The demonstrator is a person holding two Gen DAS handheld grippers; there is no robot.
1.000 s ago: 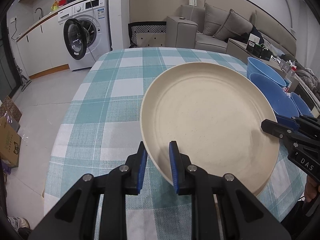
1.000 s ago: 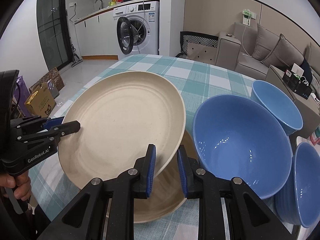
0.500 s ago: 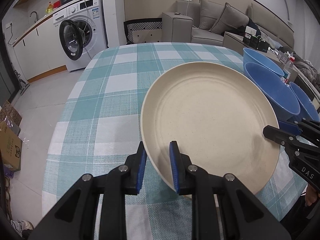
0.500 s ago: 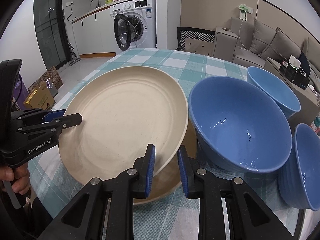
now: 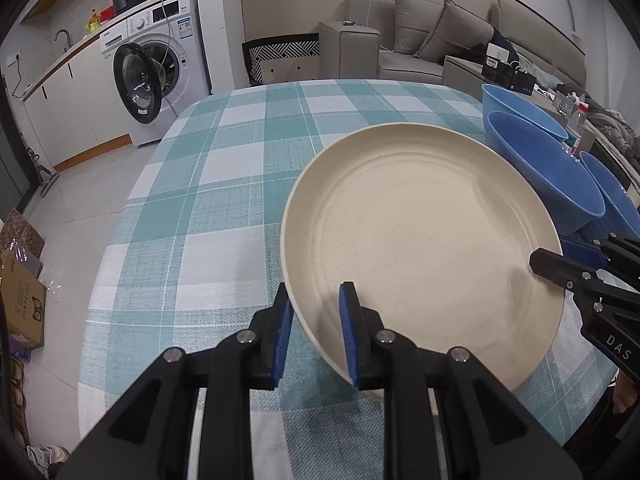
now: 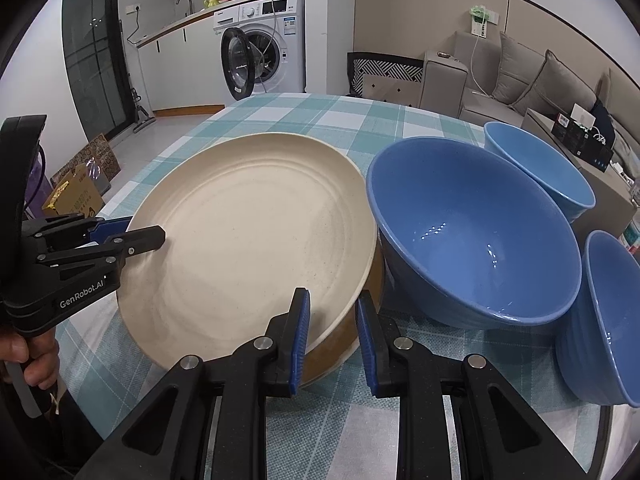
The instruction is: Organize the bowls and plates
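Note:
A large cream plate (image 5: 420, 248) (image 6: 248, 240) is held low over the checked table (image 5: 224, 184), nearly resting on a second cream plate (image 6: 340, 340) under it. My left gripper (image 5: 313, 334) has its jaws around the plate's near rim; it also shows in the right wrist view (image 6: 132, 236). My right gripper (image 6: 331, 346) straddles the plate's opposite rim with its jaws a little wider than the rim; it also shows in the left wrist view (image 5: 560, 260). Three blue bowls stand to the right: a big one (image 6: 472, 236), one behind (image 6: 540, 168), one at the edge (image 6: 608, 320).
The table's (image 6: 304, 112) left and far parts are bare cloth. Beyond it stand a washing machine (image 5: 156, 72), a patterned chair (image 5: 284, 60) and a grey sofa (image 5: 432, 40). Boxes (image 5: 20, 296) lie on the floor at left.
The plate has come down from its tilted, raised pose to almost flat on the lower plate. The right gripper's jaws have spread slightly around the rim.

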